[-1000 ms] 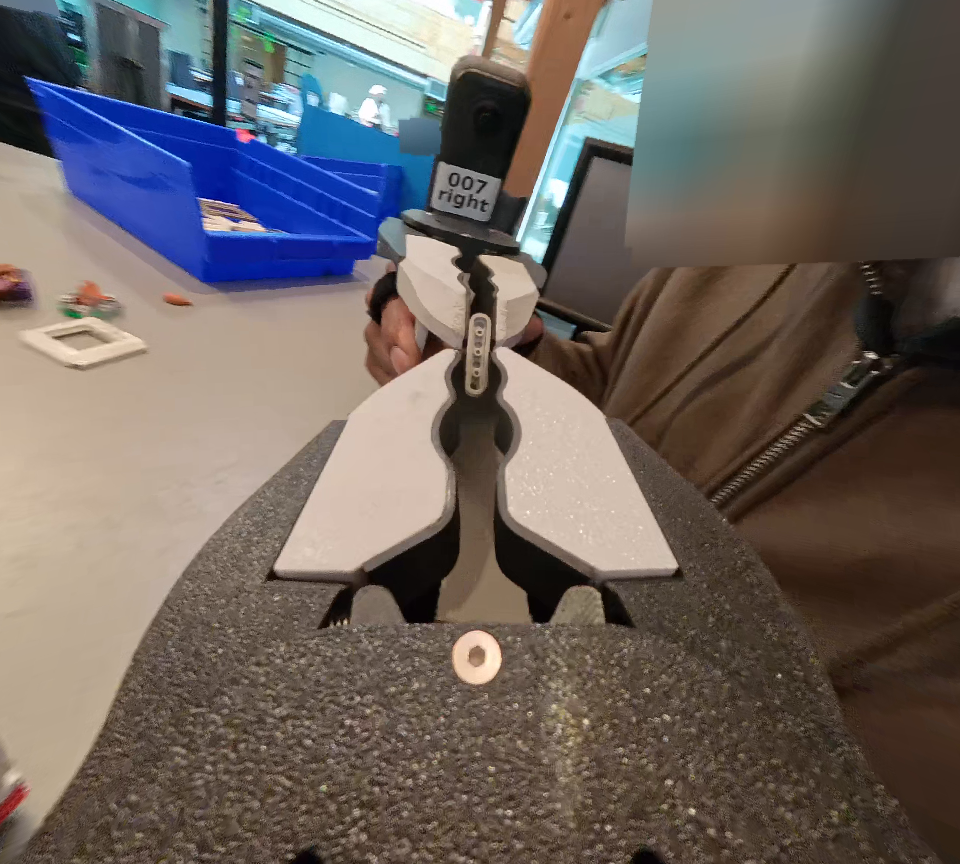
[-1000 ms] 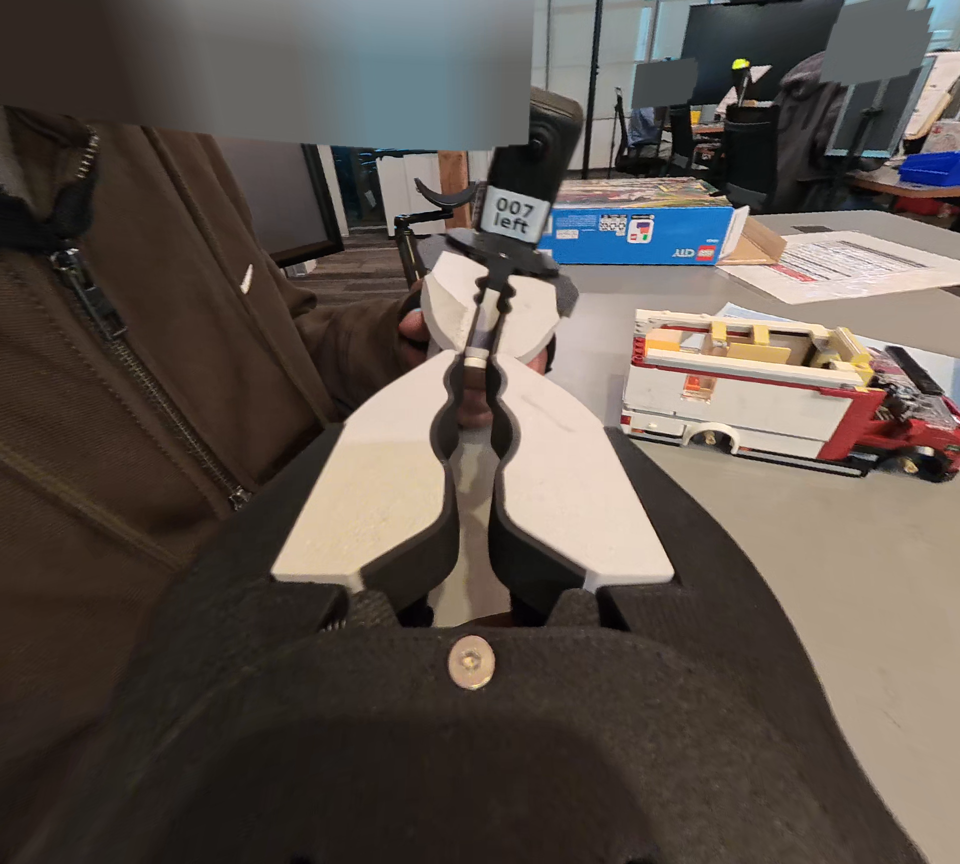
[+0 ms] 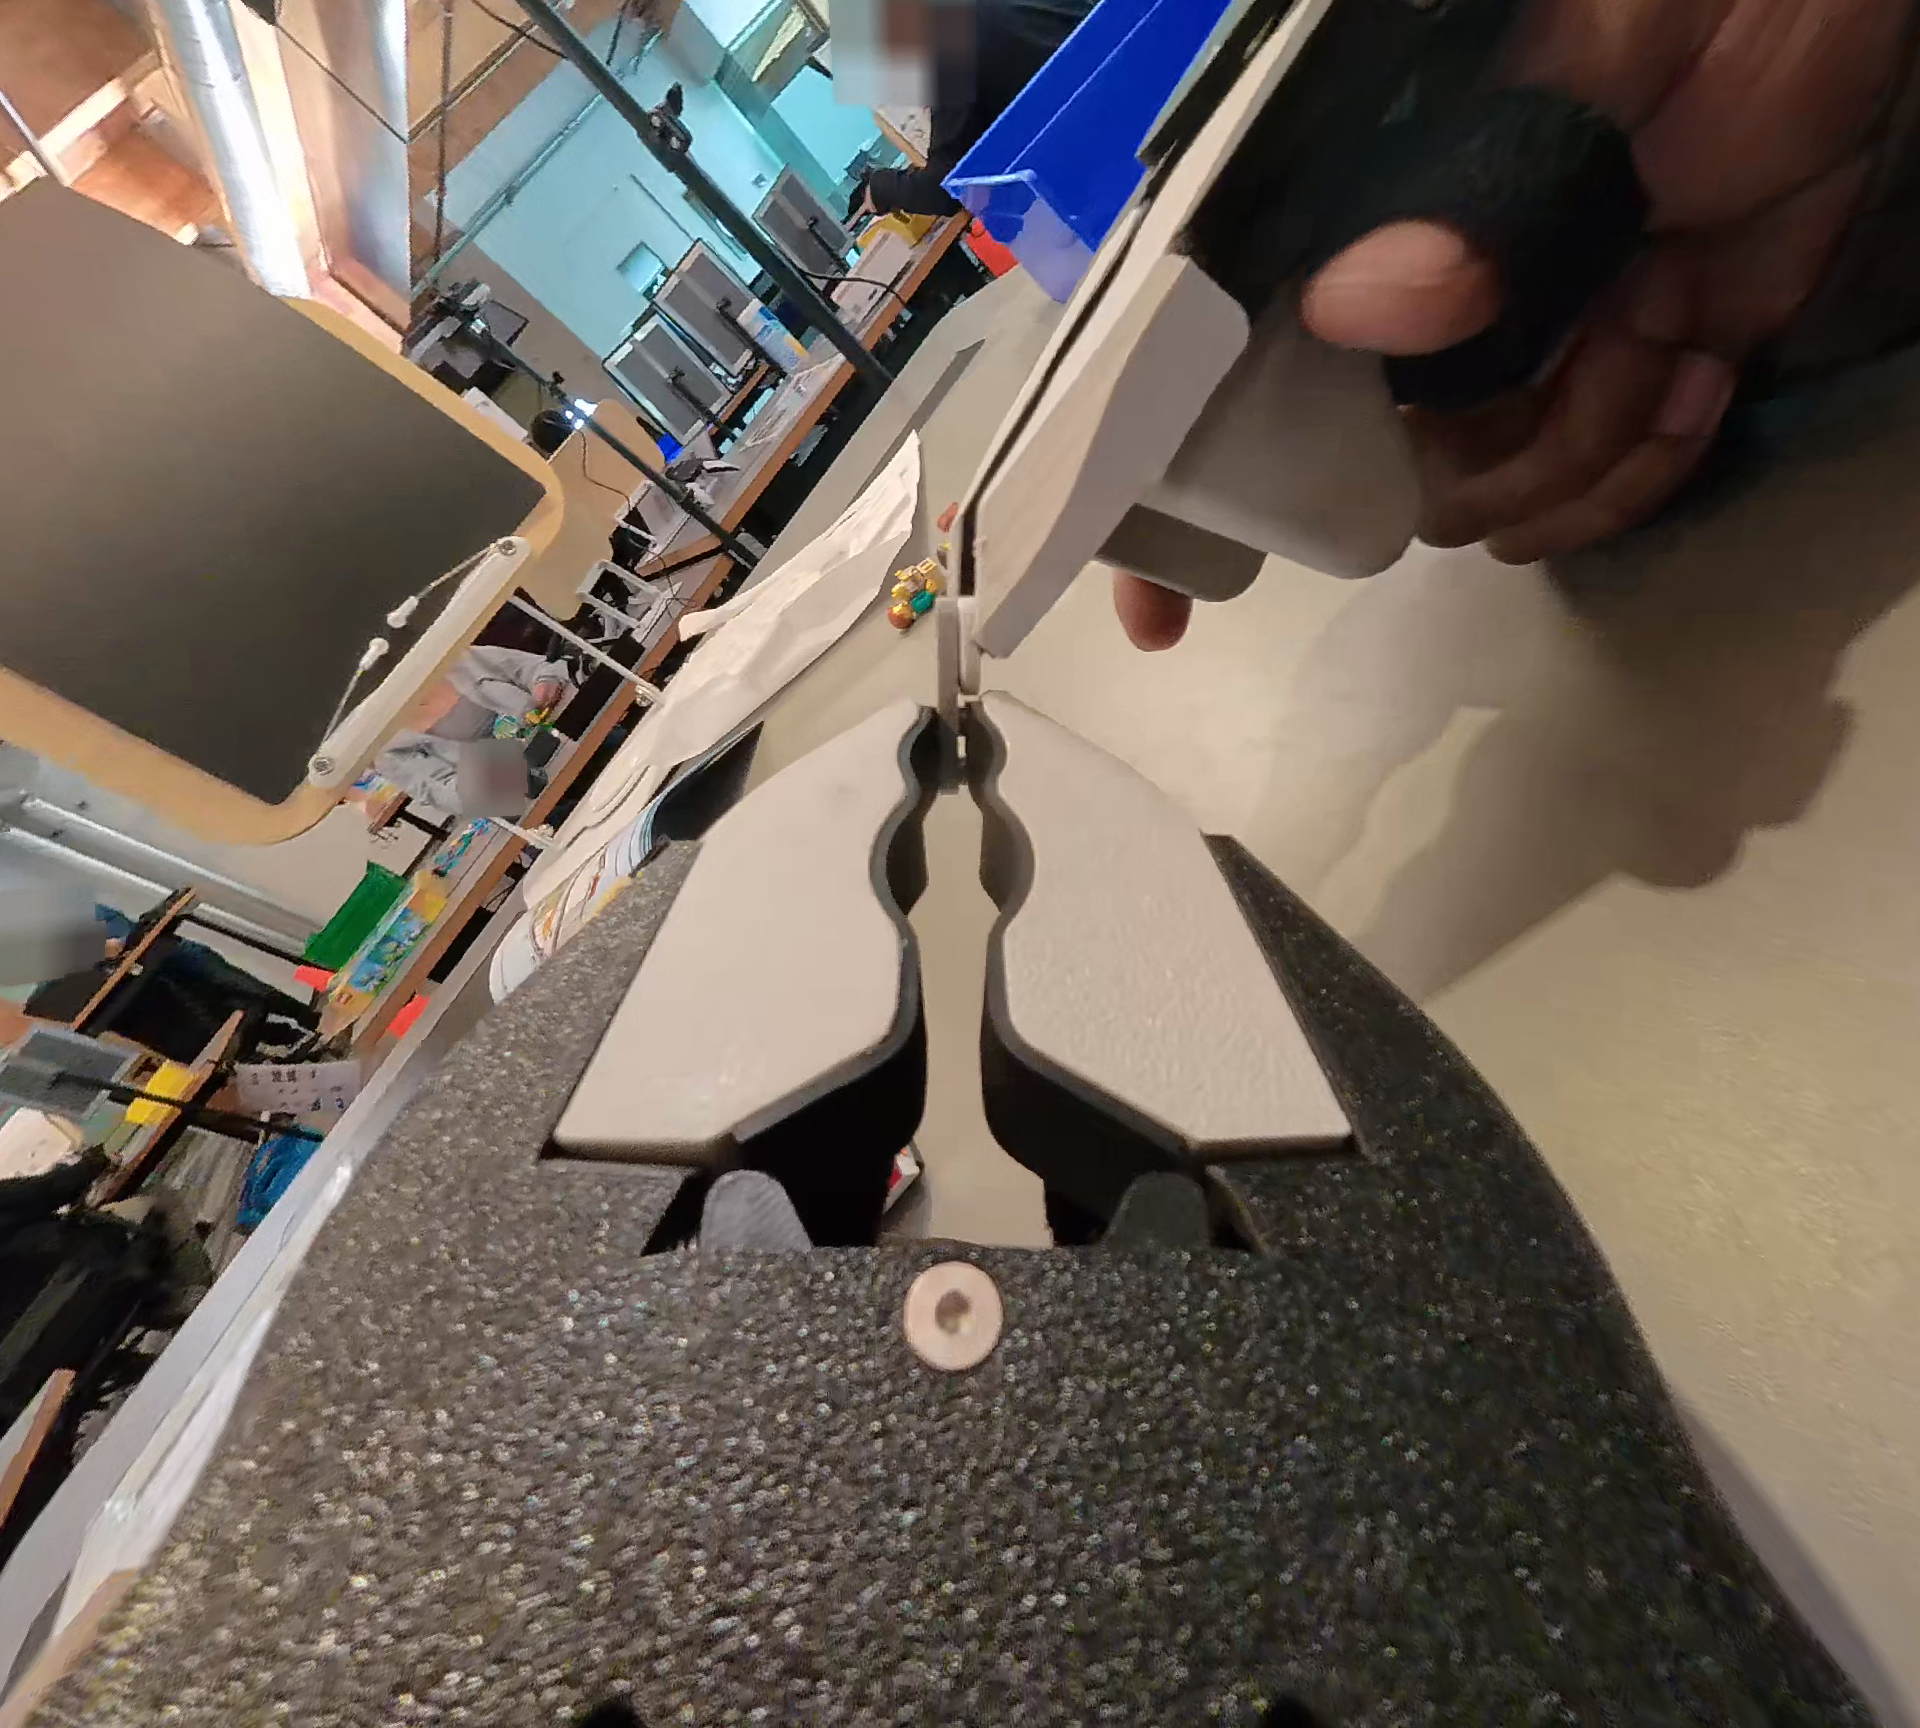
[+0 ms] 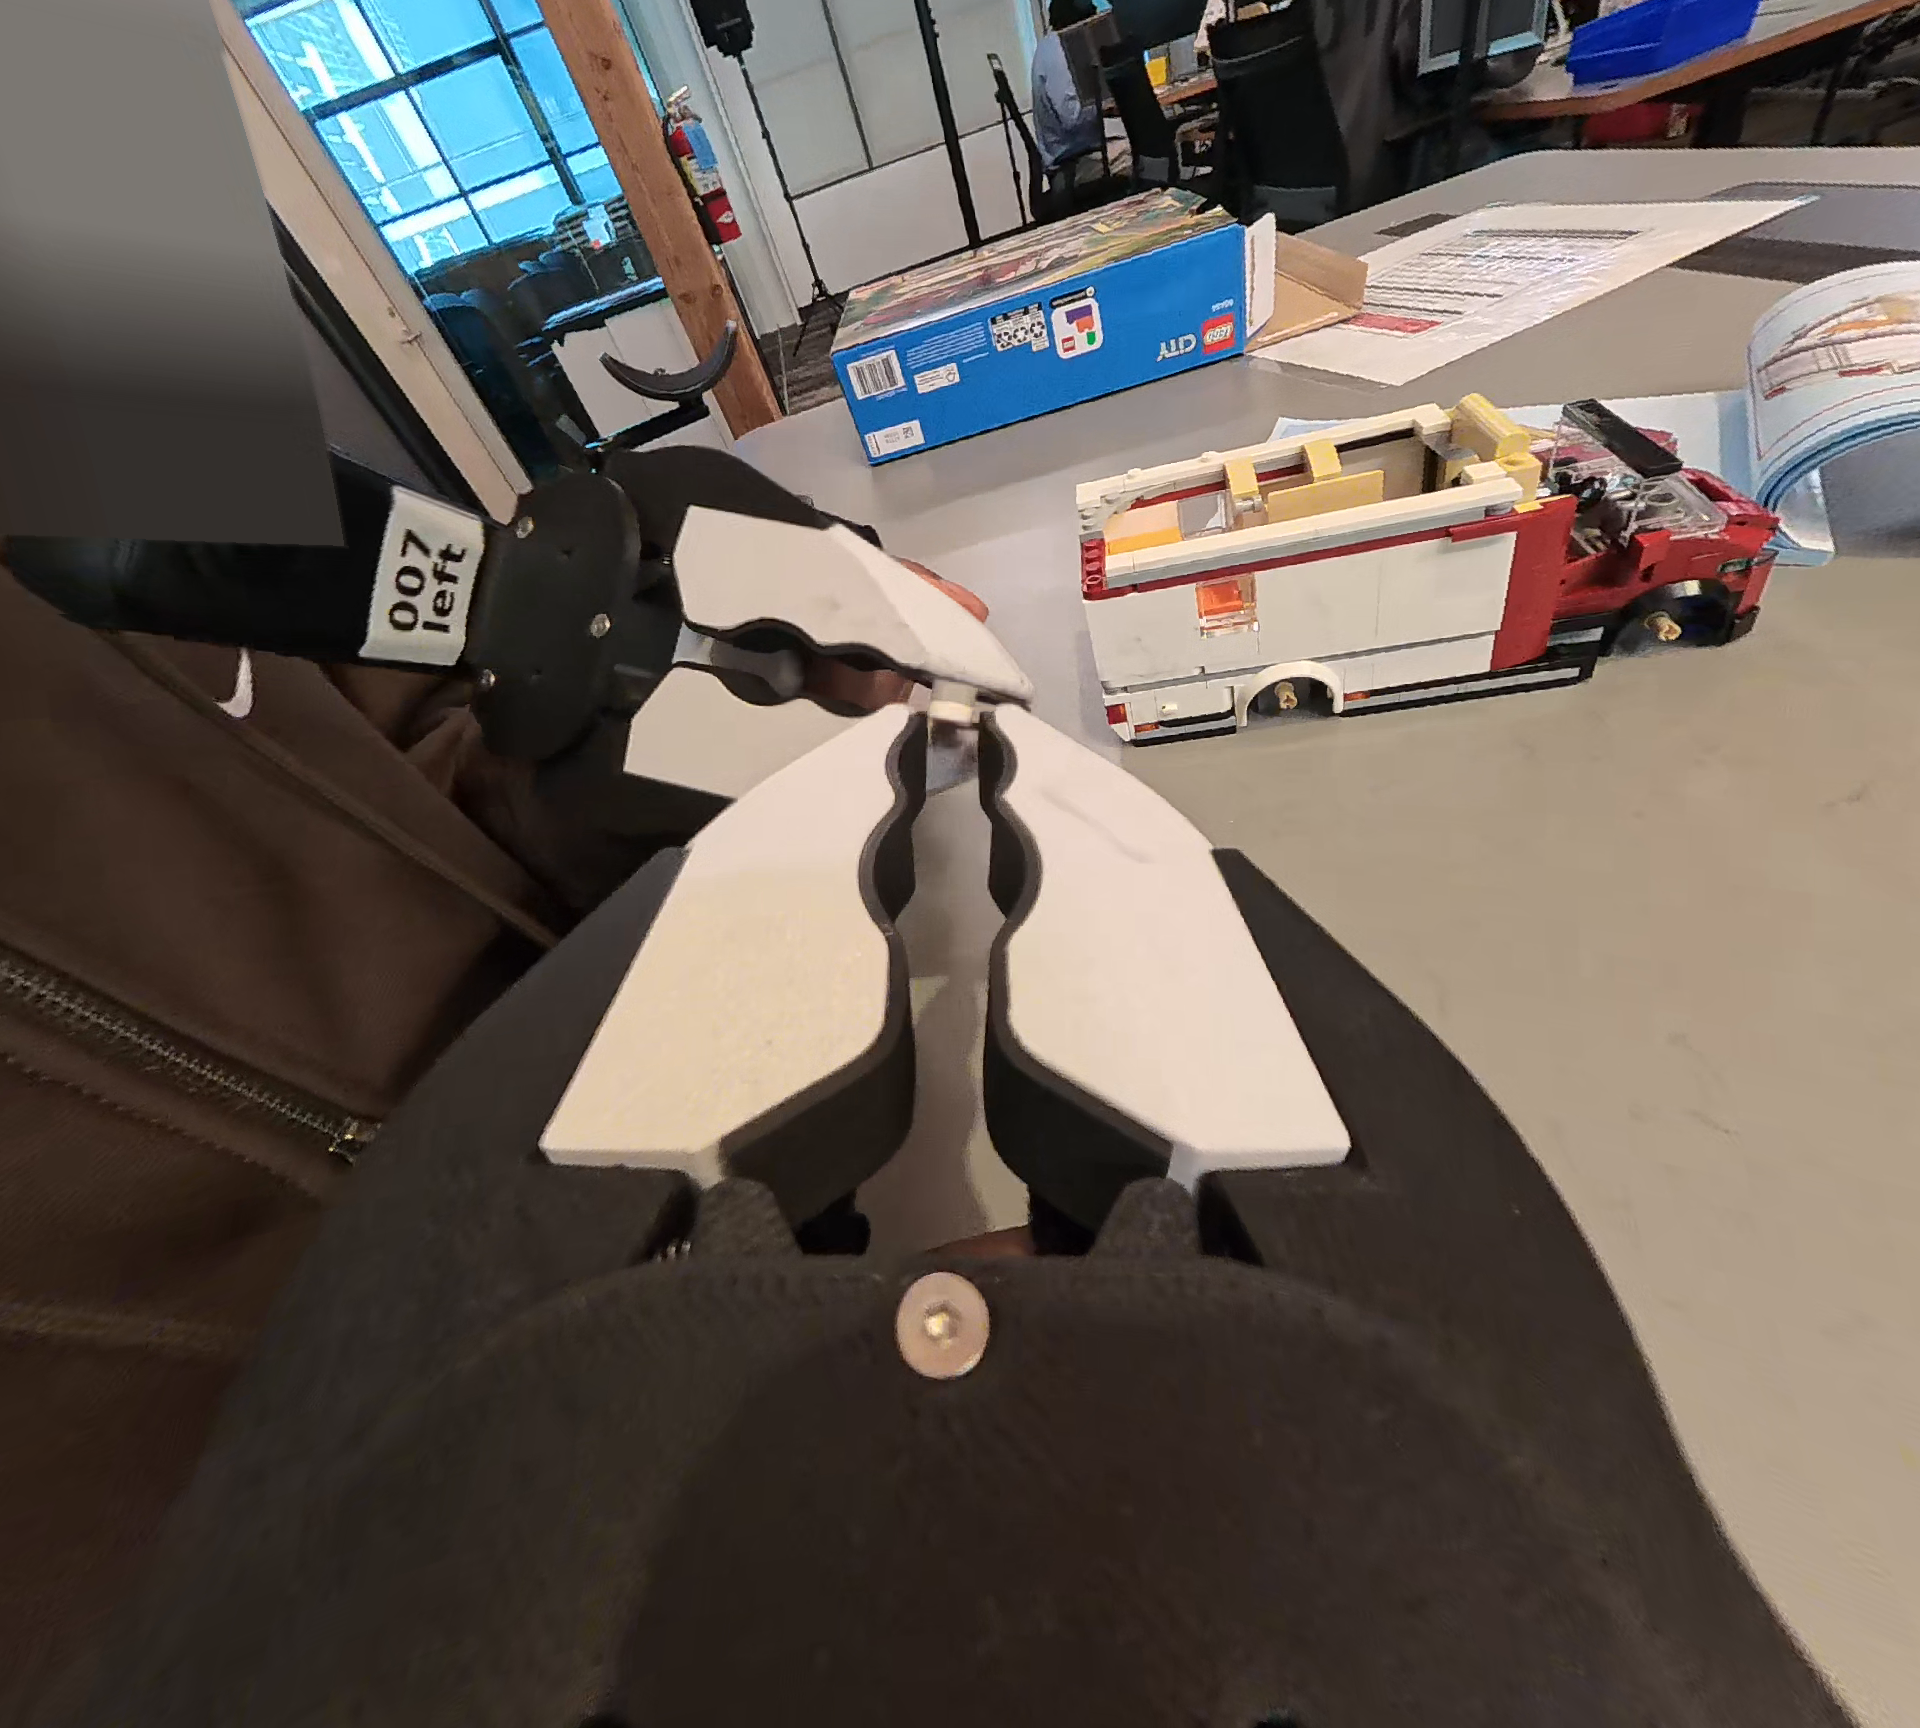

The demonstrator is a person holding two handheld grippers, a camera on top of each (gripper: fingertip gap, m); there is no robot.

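Observation:
A small thin grey and white brick piece (image 3: 948, 662) is pinched from both ends above the grey table (image 4: 1455, 951). My left gripper (image 3: 954, 733) is shut on its near end. My right gripper (image 3: 971, 624) comes in from the upper right, held by a hand, and is shut on the other end. In the right wrist view my right gripper (image 4: 951, 740) holds the piece (image 4: 954, 706) at its fingertips. There my left gripper (image 4: 987, 693) reaches in from the left and pinches the white end.
A red and white brick fire truck (image 4: 1403, 577) stands on the table to the right. Behind it are a blue box (image 4: 1049, 338), papers (image 4: 1538, 265) and an open booklet (image 4: 1839, 390). A blue bin (image 3: 1091, 109) and small coloured bricks (image 3: 914, 592) lie farther off. A brown jacket (image 4: 156, 951) is at the left. My two grippers' fingertips are within a few centimetres of each other.
The two grippers faced each other head on with the piece between them. My left gripper has swung round and now grips the piece from the side, low over the table.

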